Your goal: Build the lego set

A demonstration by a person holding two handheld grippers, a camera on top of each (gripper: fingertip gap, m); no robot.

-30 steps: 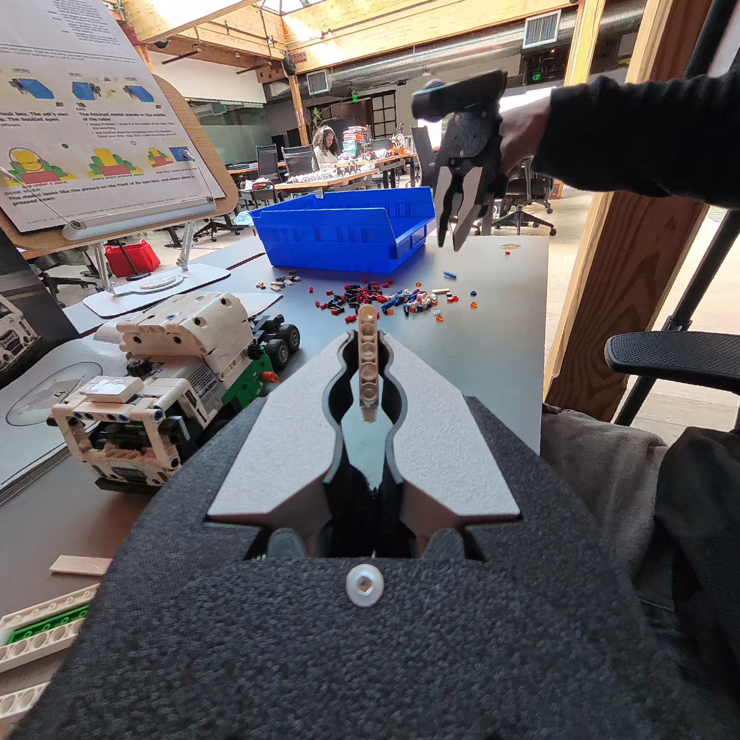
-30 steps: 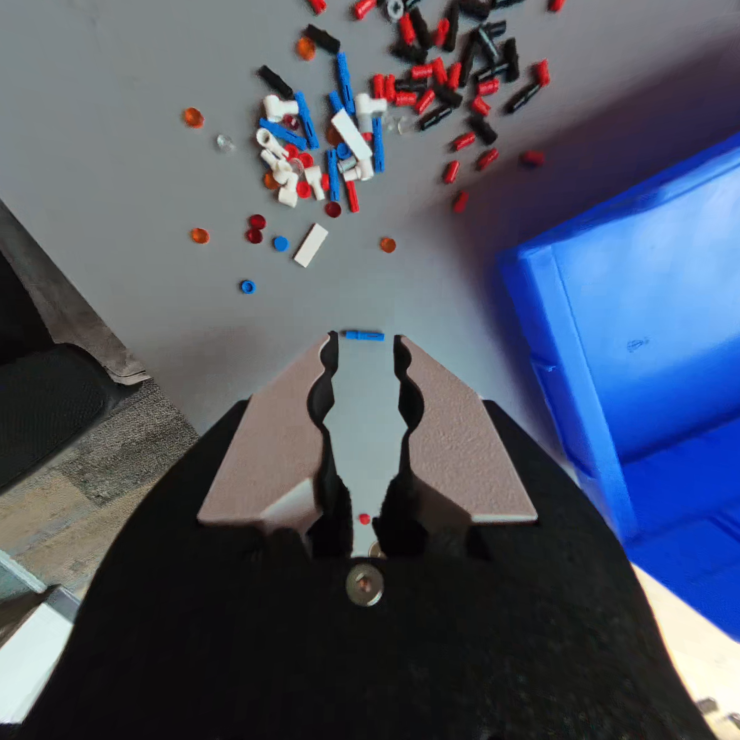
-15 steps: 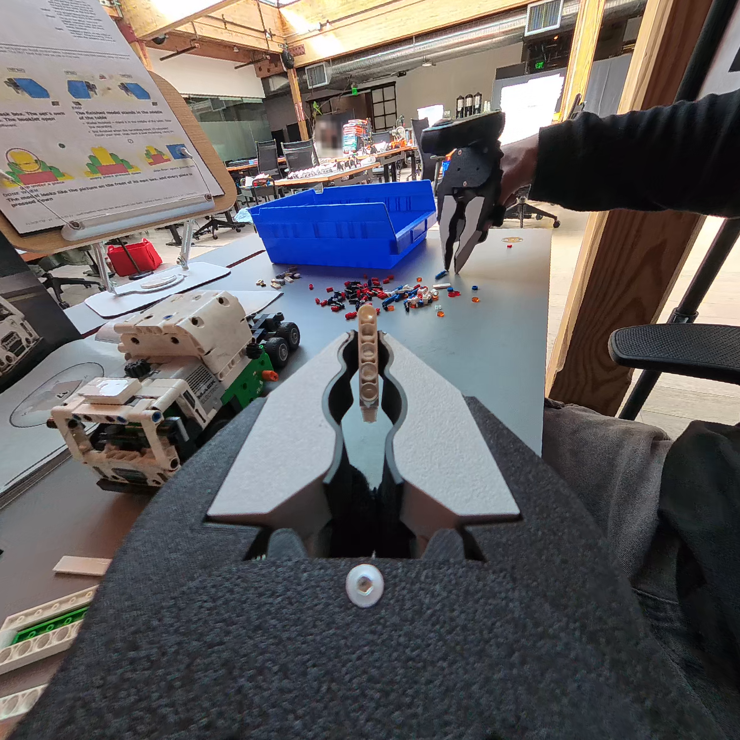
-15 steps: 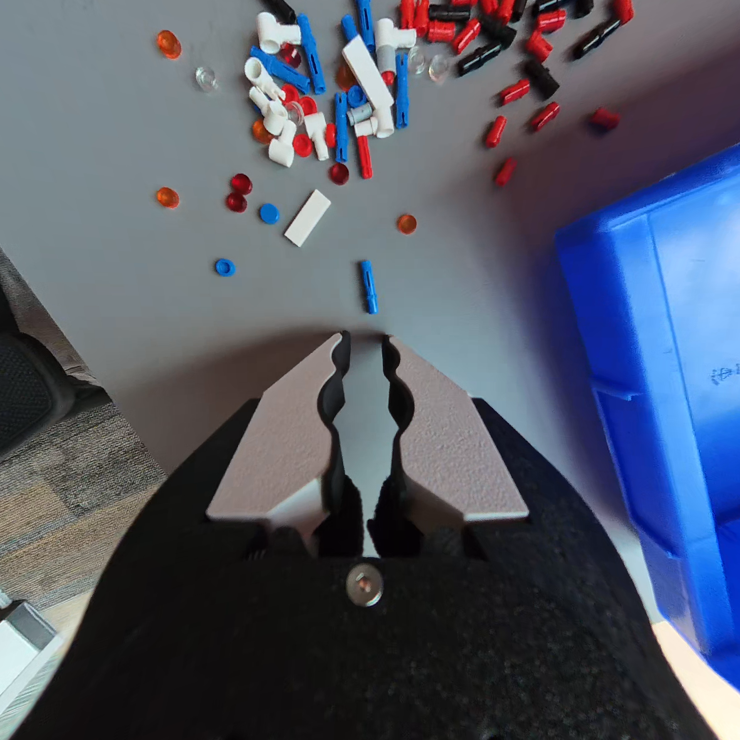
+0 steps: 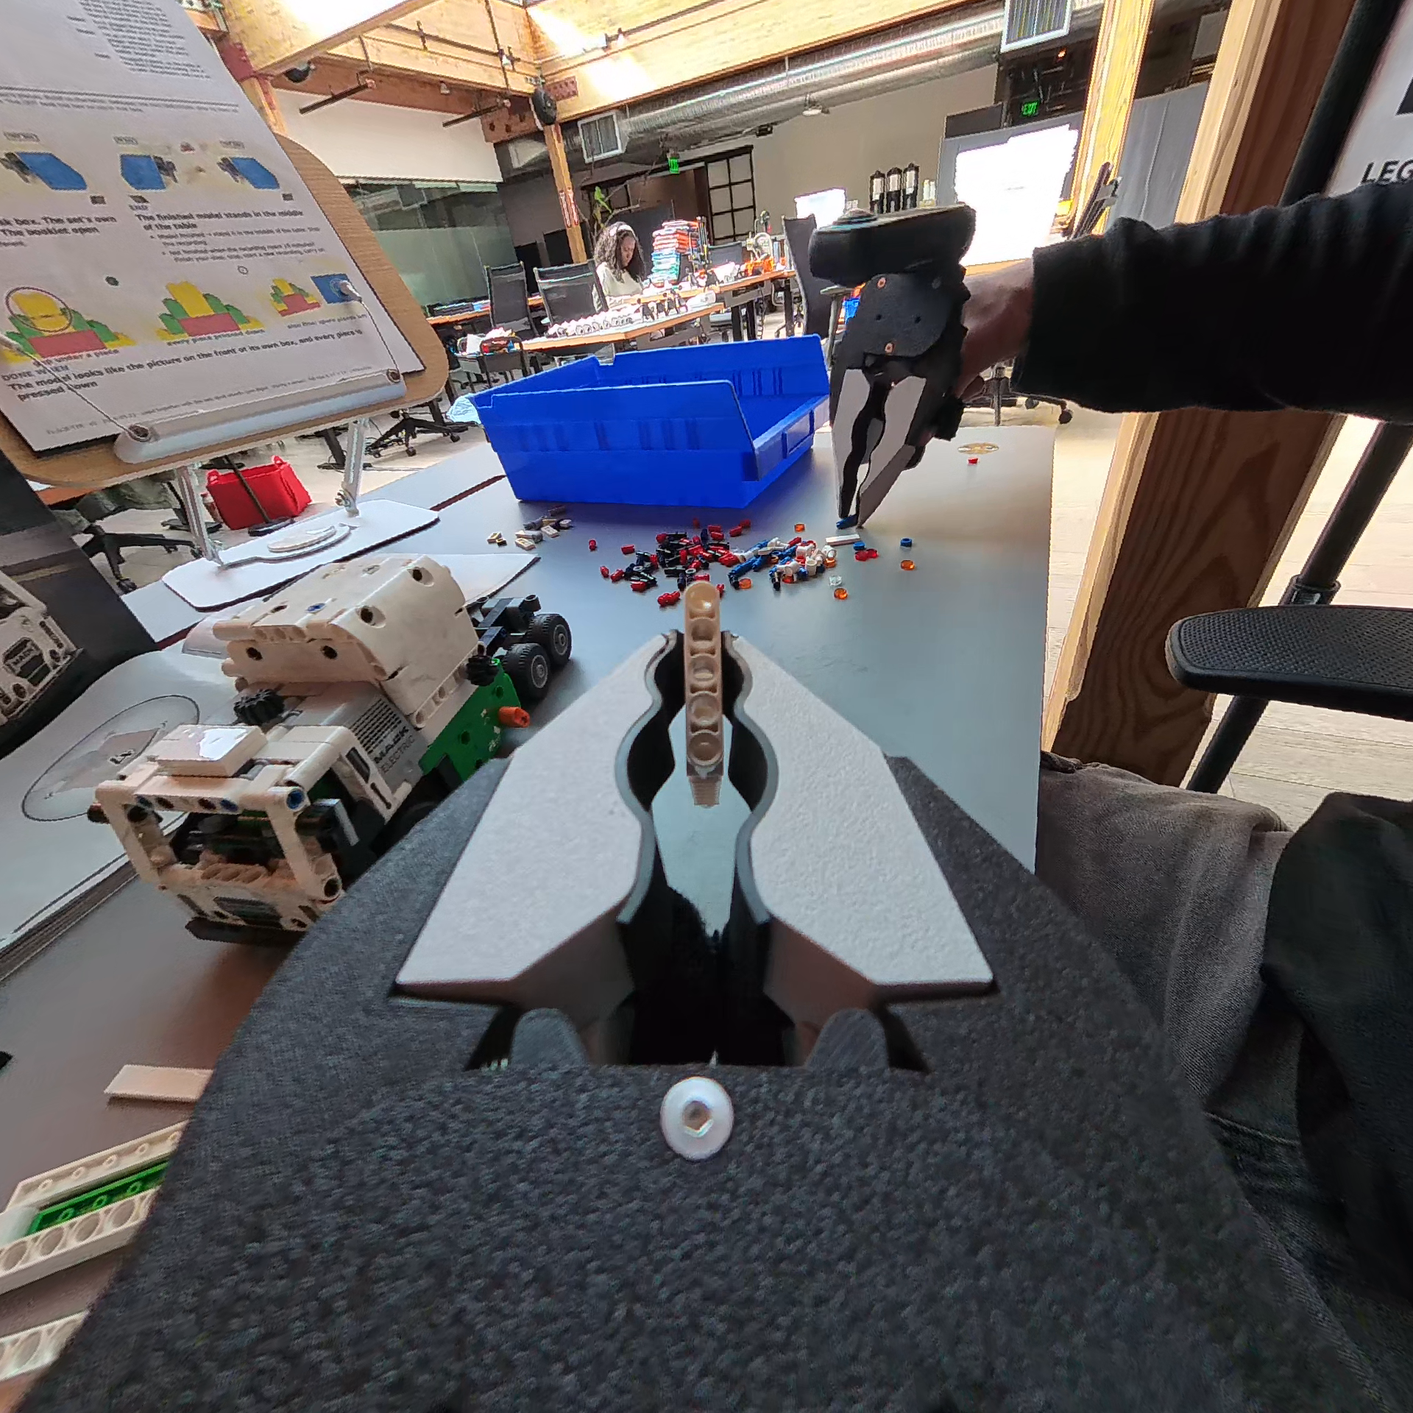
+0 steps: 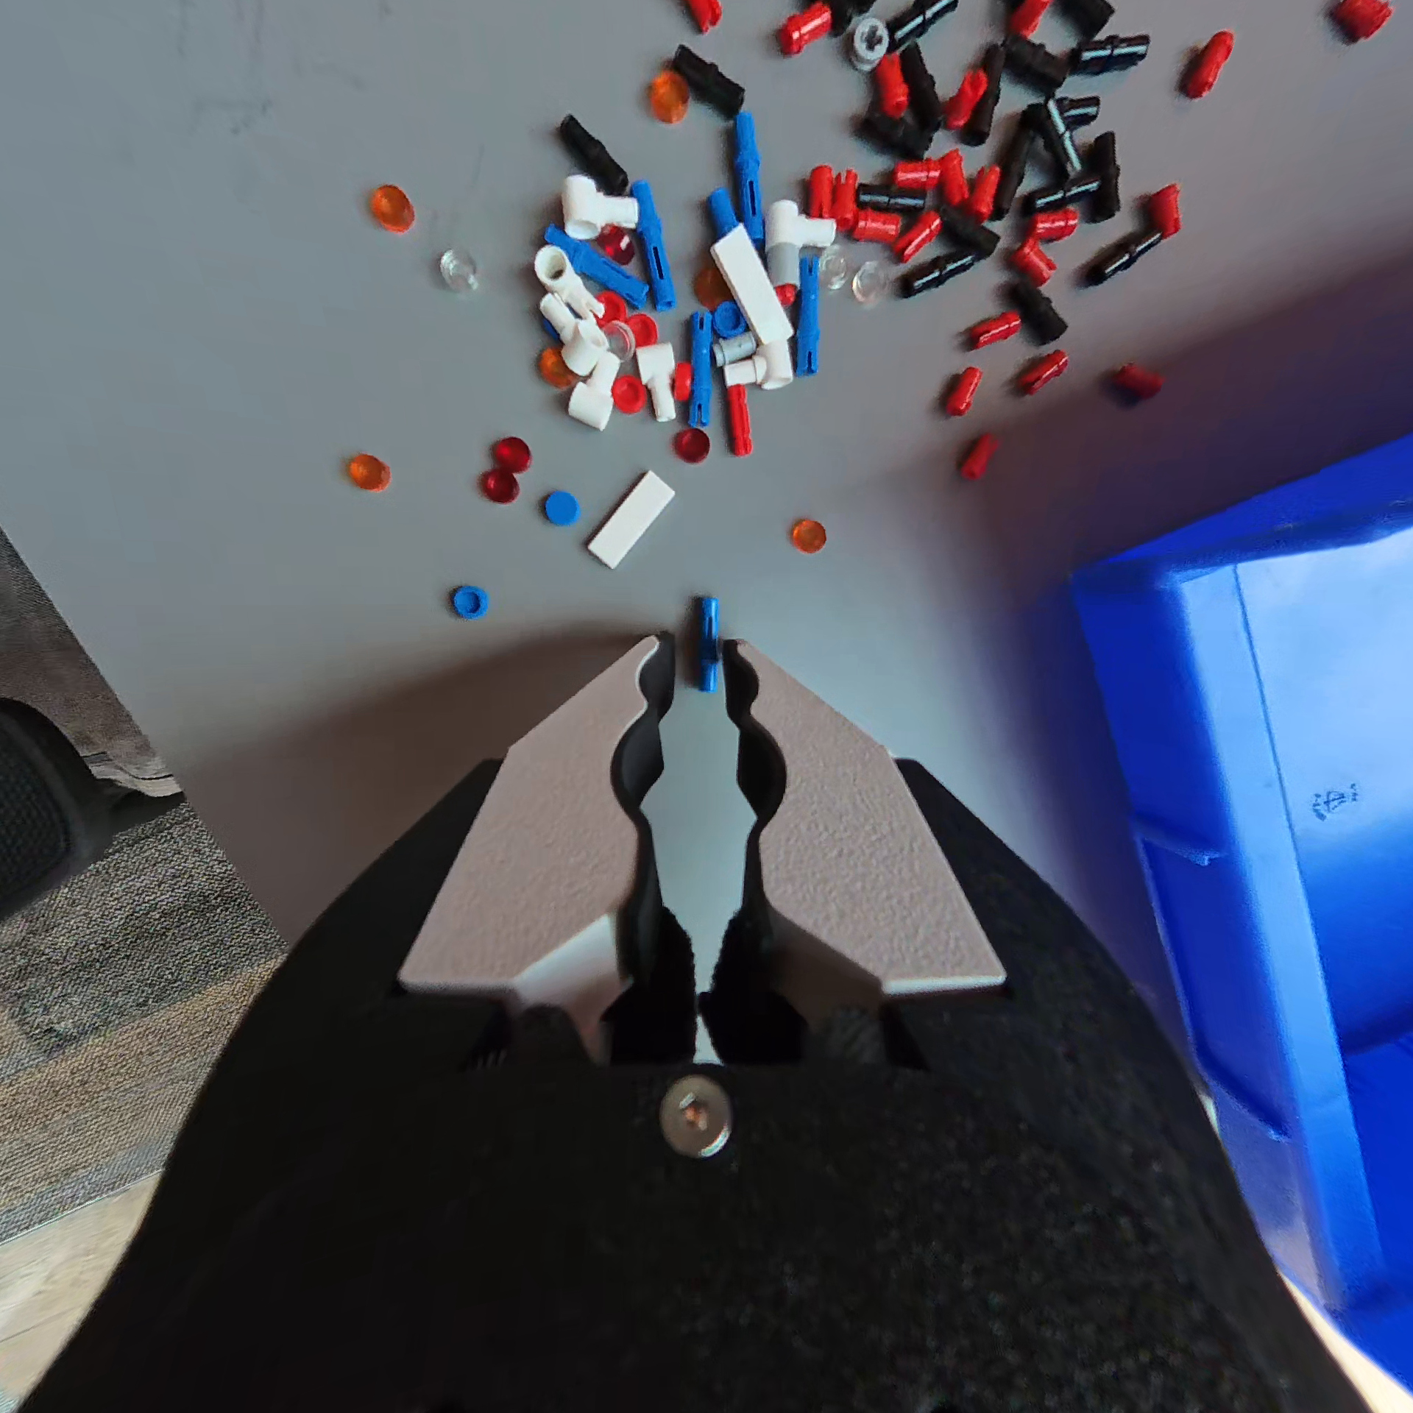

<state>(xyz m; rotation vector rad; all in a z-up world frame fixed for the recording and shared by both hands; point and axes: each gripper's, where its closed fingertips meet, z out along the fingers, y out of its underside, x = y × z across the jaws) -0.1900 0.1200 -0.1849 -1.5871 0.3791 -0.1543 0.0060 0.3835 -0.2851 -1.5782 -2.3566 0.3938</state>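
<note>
left gripper [image 5: 703,650], low middle, is clamped on a tan beam [image 5: 702,692] | toy truck [image 5: 329,726] sits at left on the gray table [image 5: 956,650] | right gripper [image 6: 697,650], tips down by the loose pieces [image 6: 734,290], fingers a little apart around a blue pin [image 6: 707,642] | blue bin [image 5: 650,436] farther back

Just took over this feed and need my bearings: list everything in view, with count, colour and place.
Beam: one, tan, in left gripper.
Pin: one, blue, between right gripper's fingertips, on table.
Loose pieces: many, red, black, blue, white, orange, mid-table.
Truck model: one, white and green, table left.
Bin: one, blue, far side.
Instruction stand: one, far left.
Table: one, grey.
Left gripper: shut on beam.
Right gripper: open around pin.
</note>
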